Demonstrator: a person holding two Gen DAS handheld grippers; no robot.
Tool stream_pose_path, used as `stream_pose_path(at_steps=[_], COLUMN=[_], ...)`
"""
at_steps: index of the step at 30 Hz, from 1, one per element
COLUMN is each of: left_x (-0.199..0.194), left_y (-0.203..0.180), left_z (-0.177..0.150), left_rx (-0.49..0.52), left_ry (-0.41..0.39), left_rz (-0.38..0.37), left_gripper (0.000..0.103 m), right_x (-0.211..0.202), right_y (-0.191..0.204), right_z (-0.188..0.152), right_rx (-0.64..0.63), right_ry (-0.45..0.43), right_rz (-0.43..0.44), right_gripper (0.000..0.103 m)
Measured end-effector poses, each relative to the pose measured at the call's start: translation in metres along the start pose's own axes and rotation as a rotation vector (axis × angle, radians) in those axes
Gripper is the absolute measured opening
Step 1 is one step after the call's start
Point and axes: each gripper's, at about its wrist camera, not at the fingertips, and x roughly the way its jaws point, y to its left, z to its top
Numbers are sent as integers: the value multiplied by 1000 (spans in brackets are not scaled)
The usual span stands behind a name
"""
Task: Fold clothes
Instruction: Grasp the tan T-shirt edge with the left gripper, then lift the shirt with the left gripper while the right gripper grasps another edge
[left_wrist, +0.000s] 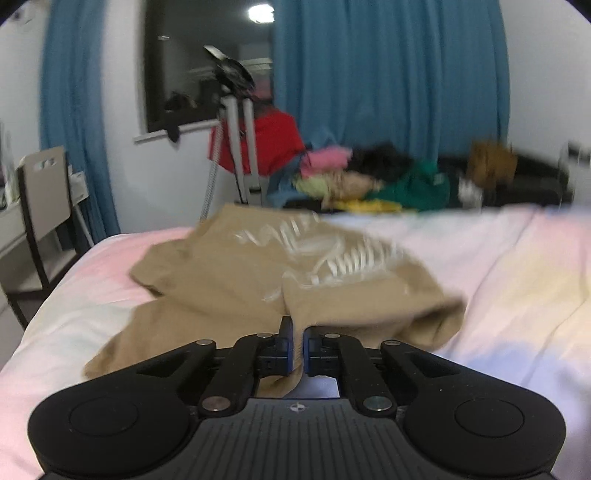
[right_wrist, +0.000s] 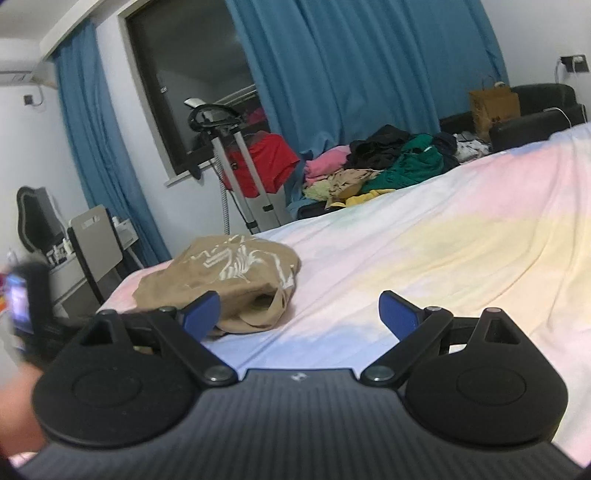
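Note:
A tan shirt (left_wrist: 258, 280) with a white print lies crumpled on the pastel bed sheet (left_wrist: 517, 266). My left gripper (left_wrist: 298, 338) is shut on the shirt's near edge, with tan cloth pinched between the blue pads. In the right wrist view the same shirt (right_wrist: 221, 273) lies bunched near the bed's left edge. My right gripper (right_wrist: 300, 308) is open and empty, just right of the shirt, with its left fingertip (right_wrist: 203, 310) close to the cloth.
A pile of mixed clothes (right_wrist: 388, 166) lies beyond the bed's far edge. A garment steamer stand (right_wrist: 236, 173) with a red garment stands by the window and blue curtains (right_wrist: 351, 74). A chair (right_wrist: 96, 247) and desk stand at the left. A brown bag (right_wrist: 493, 105) sits on dark furniture.

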Motion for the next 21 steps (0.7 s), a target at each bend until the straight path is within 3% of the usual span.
stream_pose_path(at_steps=[6, 10, 14, 18, 21], left_x=[-118, -188, -259, -315, -323], left_y=[33, 36, 38, 46, 57], left_z=[-4, -14, -23, -19, -8], left_rx=[-123, -141, -143, -180, -224], left_ry=[-116, -198, -295, -390, -417], left_rz=[-89, -142, -196, -257, -251], left_gripper=[4, 4, 4, 4, 4], right_x=[-8, -27, -53, -87, -99], right_y=[18, 32, 39, 54, 68], right_z=[-4, -2, 5, 10, 4], right_rx=[-74, -155, -158, -177, -222], right_ry=[2, -53, -77, -119, -107], right_rz=[-15, -57, -51, 11, 116], right_gripper=[94, 94, 94, 94, 94])
